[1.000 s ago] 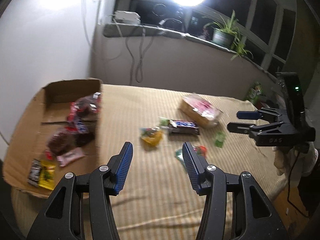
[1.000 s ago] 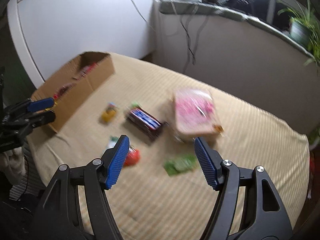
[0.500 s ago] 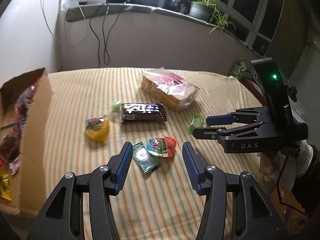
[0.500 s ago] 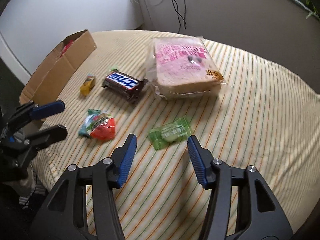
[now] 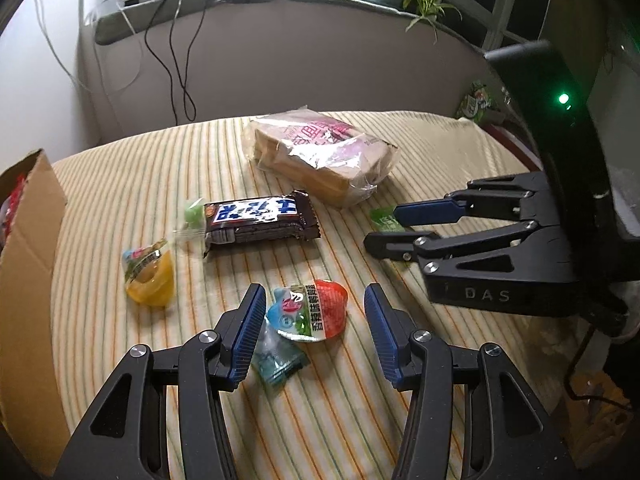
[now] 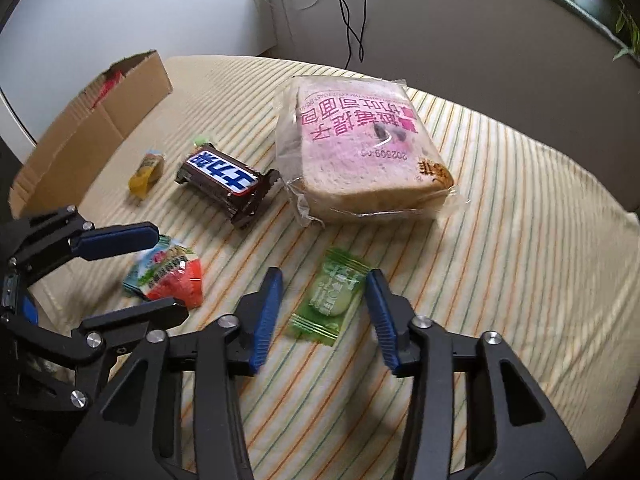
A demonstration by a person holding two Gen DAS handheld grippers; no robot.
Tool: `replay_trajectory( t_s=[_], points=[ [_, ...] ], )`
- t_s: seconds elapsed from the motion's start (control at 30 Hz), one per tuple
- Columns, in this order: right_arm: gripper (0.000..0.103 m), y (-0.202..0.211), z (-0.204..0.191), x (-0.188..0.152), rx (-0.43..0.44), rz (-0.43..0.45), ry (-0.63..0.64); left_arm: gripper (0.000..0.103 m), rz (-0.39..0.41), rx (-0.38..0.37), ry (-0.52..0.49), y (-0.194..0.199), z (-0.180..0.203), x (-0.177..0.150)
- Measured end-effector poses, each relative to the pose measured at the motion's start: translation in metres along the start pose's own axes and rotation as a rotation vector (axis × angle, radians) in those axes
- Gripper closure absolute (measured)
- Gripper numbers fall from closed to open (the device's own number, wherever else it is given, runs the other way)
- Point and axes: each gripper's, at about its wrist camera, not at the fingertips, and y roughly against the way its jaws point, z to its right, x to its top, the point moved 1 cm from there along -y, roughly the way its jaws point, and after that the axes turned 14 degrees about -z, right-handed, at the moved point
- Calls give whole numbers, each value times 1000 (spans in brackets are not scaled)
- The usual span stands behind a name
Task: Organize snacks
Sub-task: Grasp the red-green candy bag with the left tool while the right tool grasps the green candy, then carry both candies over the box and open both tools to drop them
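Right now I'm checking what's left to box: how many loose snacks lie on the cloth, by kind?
Jelly cups: 2 (red, yellow)
Green candies: 2 (one, another)
Chocolate bar: 1
Bread pack: 1
Teal packet: 1
Total: 7

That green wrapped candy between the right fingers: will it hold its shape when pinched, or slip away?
The green candy shows a round piece under flat, crimped wrapper ends, so the middle is probably firm and the ends floppy. Its glossy film may slide on the striped cloth. It looks light; the right gripper, jaws just closing around it, should lift it easily.
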Motion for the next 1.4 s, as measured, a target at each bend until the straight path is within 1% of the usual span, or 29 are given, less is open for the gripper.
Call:
replay_trajectory(
  t_s=[0.03,0.07,0.1,0.13,0.2,0.3,0.4,0.53,0.93,1.13,1.4],
  points=[
    [70,0,1,0,-3,-1,1,57,-6,4,-5,-3,1,1],
    [73,0,2,0,-11,-3,2,59,-11,10,-8,-5,1,1],
    [78,1,3,0,-13,-3,1,64,-14,14,-10,-7,1,2],
    [80,2,5,-1,-12,-4,1,65,-18,18,-15,-9,2,2],
    [80,2,7,-3,-7,-3,3,66,-17,28,-26,-9,3,1],
    [80,2,4,-4,-24,-1,11,67,-14,42,-45,-10,8,0],
    [81,4,6,-5,-15,2,0,67,-6,50,-45,-9,10,0],
    [81,7,10,-9,11,10,-22,68,11,41,-30,-4,9,0],
    [81,34,3,-16,9,64,-20,68,82,20,-8,28,7,-4],
    [81,53,-12,-15,14,99,5,68,124,33,28,47,-7,-10],
    [81,71,-49,-6,44,138,67,68,176,73,98,75,-37,-27]
  ],
)
